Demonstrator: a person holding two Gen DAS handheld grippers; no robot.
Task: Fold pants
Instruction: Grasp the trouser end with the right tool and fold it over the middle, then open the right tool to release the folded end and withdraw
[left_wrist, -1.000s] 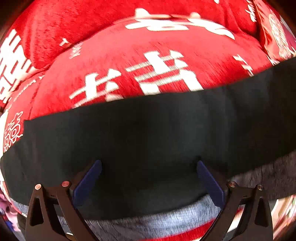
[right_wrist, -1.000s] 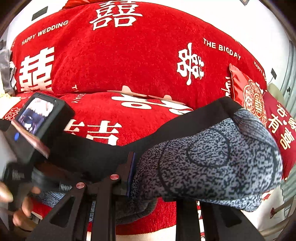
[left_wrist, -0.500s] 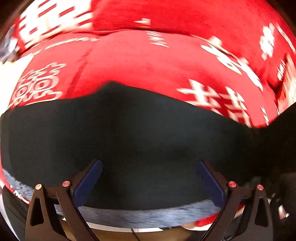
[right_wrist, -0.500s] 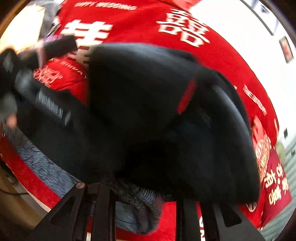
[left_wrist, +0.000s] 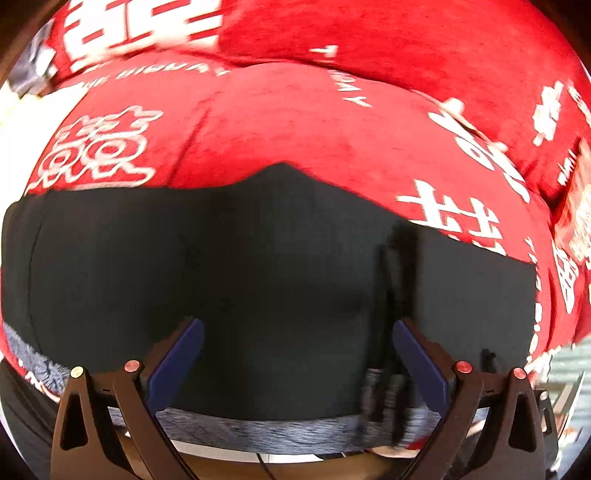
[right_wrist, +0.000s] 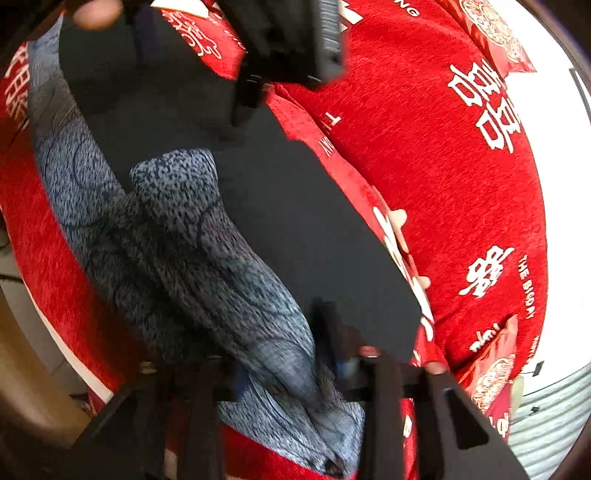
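Black pants (left_wrist: 258, 266) lie spread across the red sofa seat (left_wrist: 280, 122), with a grey patterned band (left_wrist: 258, 428) along their near edge. My left gripper (left_wrist: 297, 350) hovers open just over the black cloth, with nothing pinched between its blue pads (left_wrist: 181, 354). In the right wrist view a grey patterned fold (right_wrist: 207, 243) lies on top of the black pants (right_wrist: 306, 229). My right gripper (right_wrist: 288, 363) is blurred, its jaws are opening, and the end of that grey fold sits between them. The left gripper (right_wrist: 284, 48) shows at the top of that view.
The sofa's red back cushions (right_wrist: 443, 177) with white characters rise behind the seat. Small red pillows (right_wrist: 495, 380) lie at the right end, by a white wall (right_wrist: 546, 44). The sofa's front edge and floor (right_wrist: 26, 387) are at the lower left. A fingertip (right_wrist: 96, 11) shows top left.
My right gripper swung the grey pant end across and down onto the black cloth, then its jaws spread. The left gripper slid along the pants, then held still.
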